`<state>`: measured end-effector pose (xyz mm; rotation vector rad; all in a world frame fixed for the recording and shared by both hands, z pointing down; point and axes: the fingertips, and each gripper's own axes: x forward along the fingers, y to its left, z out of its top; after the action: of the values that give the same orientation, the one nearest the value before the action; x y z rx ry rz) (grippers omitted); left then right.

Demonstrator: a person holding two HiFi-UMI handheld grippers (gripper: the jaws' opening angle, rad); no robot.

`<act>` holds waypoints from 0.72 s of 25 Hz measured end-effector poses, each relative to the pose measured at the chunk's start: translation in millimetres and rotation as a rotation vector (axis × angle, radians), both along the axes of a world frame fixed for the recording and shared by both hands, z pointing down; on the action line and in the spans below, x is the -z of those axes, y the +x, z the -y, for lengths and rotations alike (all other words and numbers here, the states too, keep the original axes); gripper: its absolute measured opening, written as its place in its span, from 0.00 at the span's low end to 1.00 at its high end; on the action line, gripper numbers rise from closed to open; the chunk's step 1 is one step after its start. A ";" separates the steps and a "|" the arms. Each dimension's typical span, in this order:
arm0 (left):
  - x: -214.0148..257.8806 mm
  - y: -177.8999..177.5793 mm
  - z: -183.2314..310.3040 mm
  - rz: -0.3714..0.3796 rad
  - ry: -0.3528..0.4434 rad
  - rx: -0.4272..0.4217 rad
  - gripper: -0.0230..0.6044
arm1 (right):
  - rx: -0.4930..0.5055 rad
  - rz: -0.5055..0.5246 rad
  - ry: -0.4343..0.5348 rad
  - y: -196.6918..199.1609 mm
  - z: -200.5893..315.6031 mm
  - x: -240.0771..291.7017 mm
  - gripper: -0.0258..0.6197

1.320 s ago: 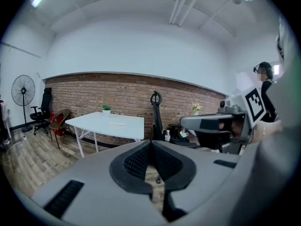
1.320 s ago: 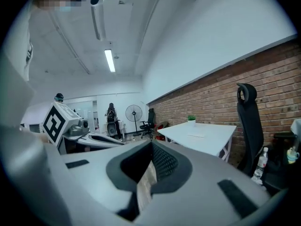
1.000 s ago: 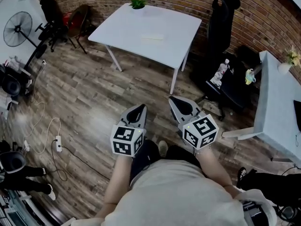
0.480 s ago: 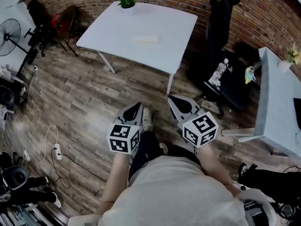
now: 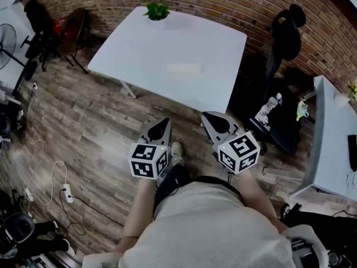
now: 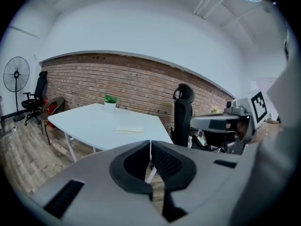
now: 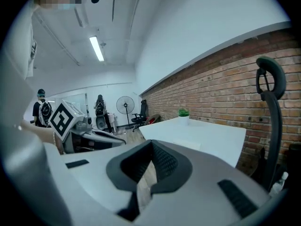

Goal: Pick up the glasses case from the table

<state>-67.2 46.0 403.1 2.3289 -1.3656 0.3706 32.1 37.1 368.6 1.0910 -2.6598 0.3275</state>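
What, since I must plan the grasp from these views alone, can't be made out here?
Glasses case: head view, blurred, pale against the white table; its outline and lid can't be read.
Table's near edge: left gripper view, partly covered by the left hand-held gripper.
Side desk: head view, cut off by the right edge.
Small items on the black chair: head view, too small to name.

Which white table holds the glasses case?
The square table ahead, with the potted plant at its far edge; the pale case lies mid-top. The right-hand table shows none.
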 end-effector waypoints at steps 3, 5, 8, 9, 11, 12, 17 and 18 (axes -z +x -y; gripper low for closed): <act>5.4 -17.0 46.3 -0.012 0.005 -0.016 0.05 | 0.005 -0.035 0.018 -22.4 40.0 4.0 0.04; 6.3 -23.6 75.4 -0.012 0.005 -0.036 0.05 | 0.005 -0.053 0.026 -34.0 65.2 3.7 0.04; 5.2 -26.7 115.7 -0.014 0.005 -0.077 0.05 | -0.014 -0.070 0.034 -42.2 103.7 1.3 0.04; 3.2 -26.6 127.0 -0.012 0.000 -0.095 0.05 | -0.028 -0.072 0.034 -43.1 116.0 0.2 0.04; -3.1 -25.0 144.5 -0.007 -0.018 -0.131 0.05 | -0.063 -0.073 0.028 -42.9 137.7 -2.1 0.04; -6.2 -23.9 151.8 -0.005 -0.028 -0.149 0.05 | -0.079 -0.073 0.026 -43.0 147.0 -2.5 0.04; -20.5 -17.5 180.9 0.006 -0.059 -0.209 0.05 | -0.118 -0.114 0.014 -40.5 175.9 -13.2 0.04; -24.0 -15.3 183.4 0.007 -0.067 -0.216 0.05 | -0.116 -0.128 0.000 -38.3 177.5 -19.3 0.04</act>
<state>-82.5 -137.4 427.2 2.4271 -1.0895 0.4813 -6.2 -140.4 387.9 1.2262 -2.4913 0.2696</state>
